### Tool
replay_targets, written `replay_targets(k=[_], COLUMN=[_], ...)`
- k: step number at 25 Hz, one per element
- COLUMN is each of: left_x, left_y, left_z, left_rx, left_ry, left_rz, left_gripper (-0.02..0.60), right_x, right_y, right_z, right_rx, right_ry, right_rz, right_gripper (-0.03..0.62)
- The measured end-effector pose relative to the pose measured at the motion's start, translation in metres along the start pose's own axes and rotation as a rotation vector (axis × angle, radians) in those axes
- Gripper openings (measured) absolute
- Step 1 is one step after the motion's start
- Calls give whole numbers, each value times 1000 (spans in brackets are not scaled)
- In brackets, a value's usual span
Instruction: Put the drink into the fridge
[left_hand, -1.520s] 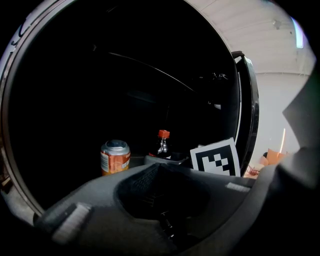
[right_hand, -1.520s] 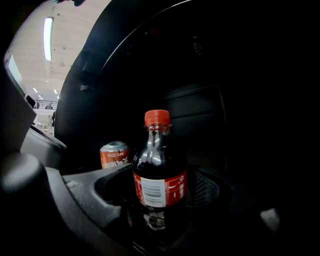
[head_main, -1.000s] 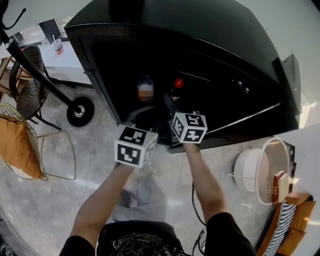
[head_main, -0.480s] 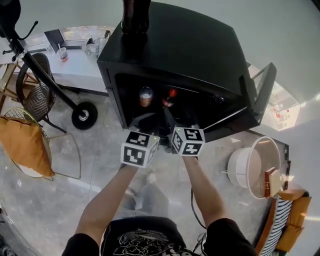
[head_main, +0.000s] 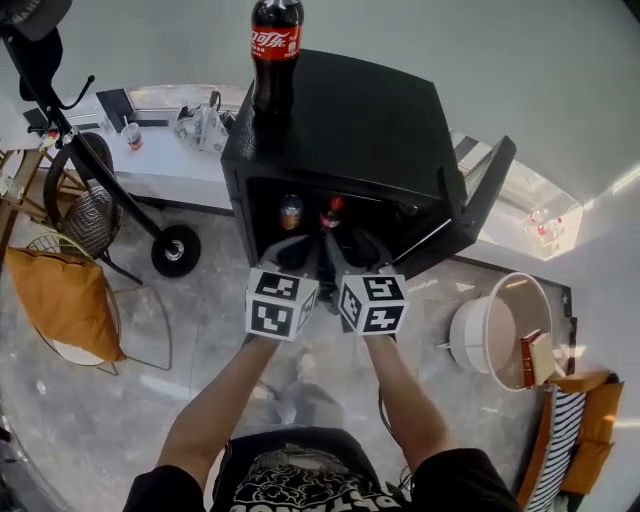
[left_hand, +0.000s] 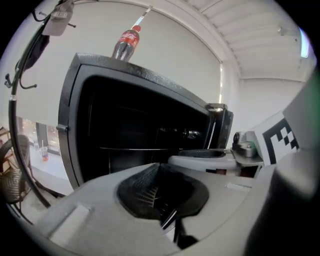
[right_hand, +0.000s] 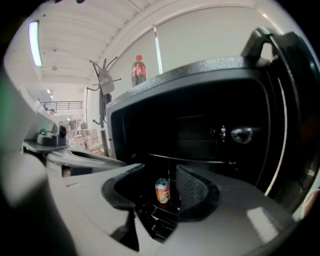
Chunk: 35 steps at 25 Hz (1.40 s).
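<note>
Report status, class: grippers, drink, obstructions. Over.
Left gripper jaws shut, empty. Right gripper jaws apart, just been closing, nothing between. Cola bottle upright on fridge top, door open. Nothing blocking.

Left grey plastic gripper (head_main: 298, 252): carried on the outstretched left forearm (head_main: 215, 400), pointing forward and slightly downward; black ribbed fingers (left_hand: 140, 190) pressed together, nothing between them. Right grey plastic gripper (head_main: 345, 252): just beside the left one and parallel to it, on the outstretched right forearm (head_main: 405, 390); fingers apart, having just been closing, gripping nothing.
</note>
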<state>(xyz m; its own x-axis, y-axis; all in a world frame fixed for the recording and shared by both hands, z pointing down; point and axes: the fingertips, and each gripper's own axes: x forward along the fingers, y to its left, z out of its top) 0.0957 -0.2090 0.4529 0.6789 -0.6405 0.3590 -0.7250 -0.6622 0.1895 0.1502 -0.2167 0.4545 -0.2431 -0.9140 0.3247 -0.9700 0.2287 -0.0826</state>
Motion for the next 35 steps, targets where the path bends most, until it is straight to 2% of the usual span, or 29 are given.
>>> replay_targets(k=[7, 12, 17, 24, 35], left_x=[-44, -75, -98, -137, -172], left_y=[-15, -27, -41, -56, -66], left_z=[35, 48, 53, 56, 45], left_rx=[-8, -5, 40, 67, 66], left_ry=[-37, -53, -50, -77, -84], left_rz=[-3, -10, -13, -40, -38], left_gripper=[3, 3, 3, 3, 3], right_x=[-55, -87, -115, -151, -174], right_y=[31, 56, 75, 103, 133], right_z=[46, 67, 78, 80, 63], right_rx=[25, -10, -5, 15, 18], right_ry=[0, -10, -18, -57, -56], right_rz=[6, 31, 60, 72, 106], right_gripper=[100, 74, 44, 2, 0])
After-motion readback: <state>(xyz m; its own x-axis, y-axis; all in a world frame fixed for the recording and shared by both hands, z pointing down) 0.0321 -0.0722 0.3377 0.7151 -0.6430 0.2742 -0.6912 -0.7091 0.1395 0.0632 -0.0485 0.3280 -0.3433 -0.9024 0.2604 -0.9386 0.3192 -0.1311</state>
